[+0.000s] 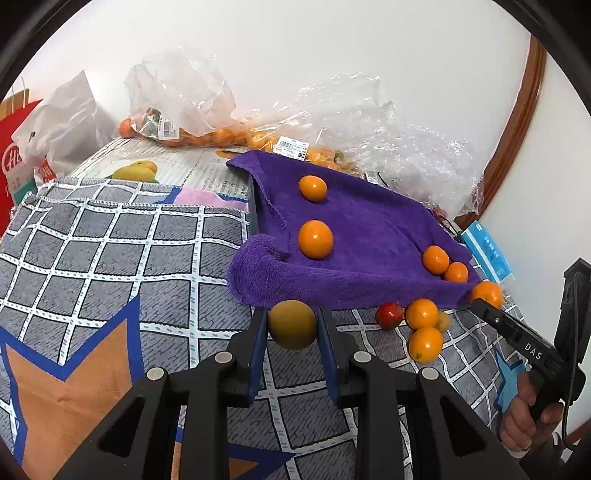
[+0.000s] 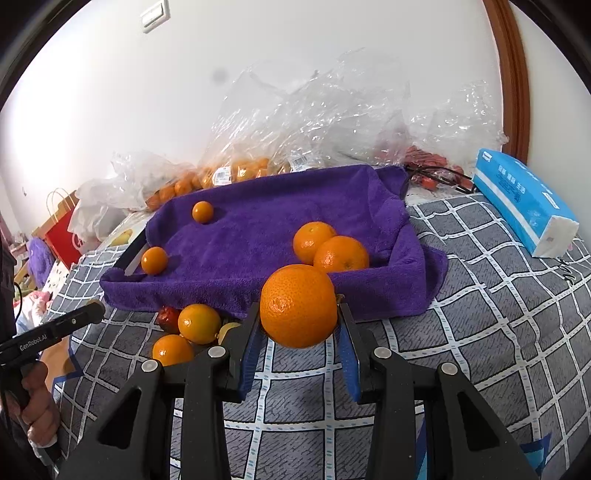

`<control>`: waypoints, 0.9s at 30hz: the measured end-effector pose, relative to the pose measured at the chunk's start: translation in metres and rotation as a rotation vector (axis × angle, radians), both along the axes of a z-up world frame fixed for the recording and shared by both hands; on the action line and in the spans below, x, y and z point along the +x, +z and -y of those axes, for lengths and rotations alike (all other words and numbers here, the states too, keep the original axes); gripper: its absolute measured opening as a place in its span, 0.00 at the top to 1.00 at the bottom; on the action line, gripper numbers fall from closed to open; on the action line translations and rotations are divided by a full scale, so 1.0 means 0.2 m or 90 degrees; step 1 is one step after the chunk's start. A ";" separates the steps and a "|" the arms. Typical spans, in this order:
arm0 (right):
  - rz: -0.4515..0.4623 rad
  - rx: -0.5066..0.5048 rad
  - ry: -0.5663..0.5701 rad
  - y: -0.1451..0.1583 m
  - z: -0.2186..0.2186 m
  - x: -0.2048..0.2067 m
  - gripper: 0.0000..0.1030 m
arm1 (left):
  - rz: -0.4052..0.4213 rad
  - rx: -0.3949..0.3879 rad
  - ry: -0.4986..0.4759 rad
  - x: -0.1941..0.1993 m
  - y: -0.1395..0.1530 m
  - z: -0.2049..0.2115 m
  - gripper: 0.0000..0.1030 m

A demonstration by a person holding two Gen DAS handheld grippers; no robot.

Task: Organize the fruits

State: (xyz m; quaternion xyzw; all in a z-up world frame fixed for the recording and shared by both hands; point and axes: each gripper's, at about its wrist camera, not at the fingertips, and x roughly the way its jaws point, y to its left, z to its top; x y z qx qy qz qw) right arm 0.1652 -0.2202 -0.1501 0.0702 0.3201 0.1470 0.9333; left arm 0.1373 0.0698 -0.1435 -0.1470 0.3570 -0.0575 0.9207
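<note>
left wrist view only: printed mango box (image 1: 140, 168) behind the checked cloth (image 1: 110, 258), red paper bag (image 1: 14, 162) at far left. right wrist view only: wall switch (image 2: 155, 14), and the blue tissue pack (image 2: 524, 199) seen whole.

left gripper (image 1: 292, 328) — blue pads closed narrow on a dull yellow-green fruit (image 1: 291, 324), held just at the near edge of the purple towel tray (image 1: 369, 229). right gripper (image 2: 298, 325) — pads pressed on a large orange (image 2: 298, 304), also at the tray's near edge. four small oranges lie in the tray; a loose cluster (image 2: 192, 328) sits on the cloth in front of it.
</note>
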 end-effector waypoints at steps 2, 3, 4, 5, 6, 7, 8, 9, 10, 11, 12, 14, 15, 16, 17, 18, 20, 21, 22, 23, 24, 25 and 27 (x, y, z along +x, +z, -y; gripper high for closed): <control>-0.001 0.001 0.000 0.00 0.00 0.00 0.63 | -0.009 -0.008 0.006 0.01 -0.01 -0.01 0.75; -0.002 0.001 0.000 0.00 0.00 0.00 0.63 | -0.015 -0.011 0.008 0.02 -0.02 -0.02 0.75; -0.002 0.002 -0.001 0.00 0.00 0.00 0.63 | -0.019 -0.014 0.008 0.02 -0.02 -0.02 0.75; -0.001 0.003 0.000 0.00 0.00 0.00 0.63 | -0.022 -0.017 0.007 0.02 -0.03 -0.02 0.75; 0.000 0.004 0.001 0.00 0.00 0.00 0.63 | -0.025 -0.018 0.006 0.03 -0.03 -0.02 0.75; 0.001 0.004 0.002 0.00 0.00 0.00 0.63 | -0.027 -0.017 0.003 0.03 -0.03 -0.02 0.75; 0.003 0.004 0.003 0.00 0.00 0.00 0.63 | -0.029 -0.016 0.000 0.03 -0.03 -0.01 0.75; 0.004 0.005 0.005 0.00 0.00 0.00 0.63 | -0.030 -0.014 -0.004 0.04 -0.03 -0.01 0.75; 0.005 0.004 0.004 0.00 0.00 -0.01 0.63 | -0.029 -0.014 -0.008 0.04 -0.03 0.00 0.75; 0.005 0.003 0.003 0.00 0.00 -0.01 0.63 | -0.028 -0.014 -0.012 0.04 -0.03 0.00 0.75; 0.005 0.006 0.003 0.00 0.00 -0.01 0.63 | -0.025 -0.016 -0.014 0.03 -0.03 0.00 0.75; 0.008 0.010 0.001 0.01 0.01 -0.01 0.63 | -0.018 -0.021 -0.011 0.02 -0.03 -0.01 0.75; 0.010 0.012 -0.002 0.01 0.01 -0.01 0.63 | -0.014 -0.025 -0.009 0.02 -0.02 -0.02 0.75; 0.012 0.013 -0.008 0.01 0.02 -0.02 0.63 | -0.014 -0.024 -0.008 0.02 -0.02 -0.02 0.75; 0.012 0.016 -0.011 0.02 0.02 -0.02 0.63 | -0.019 -0.016 -0.008 0.02 -0.02 -0.01 0.75; 0.011 0.017 -0.014 0.02 0.03 -0.02 0.63 | -0.025 -0.008 -0.017 0.02 -0.02 0.00 0.75; 0.008 0.017 -0.018 0.03 0.03 -0.03 0.63 | -0.025 0.001 -0.025 0.01 0.00 0.01 0.75; 0.010 0.016 -0.019 0.04 0.03 -0.04 0.63 | -0.023 0.000 -0.026 0.01 0.01 0.01 0.75; 0.012 0.014 -0.019 0.05 0.04 -0.05 0.63 | -0.021 -0.004 -0.027 0.00 0.02 0.01 0.75; 0.016 0.011 -0.020 0.06 0.03 -0.05 0.63 | -0.020 -0.008 -0.027 0.00 0.04 0.01 0.75; 0.020 0.009 -0.021 0.08 0.03 -0.06 0.63 | -0.019 -0.009 -0.024 0.00 0.06 0.01 0.75; 0.023 0.006 -0.023 0.11 0.03 -0.07 0.63 | -0.017 -0.006 -0.023 0.00 0.09 0.01 0.75; 0.033 0.000 -0.022 0.16 0.02 -0.07 0.63 | -0.008 0.007 -0.022 0.01 0.15 0.01 0.75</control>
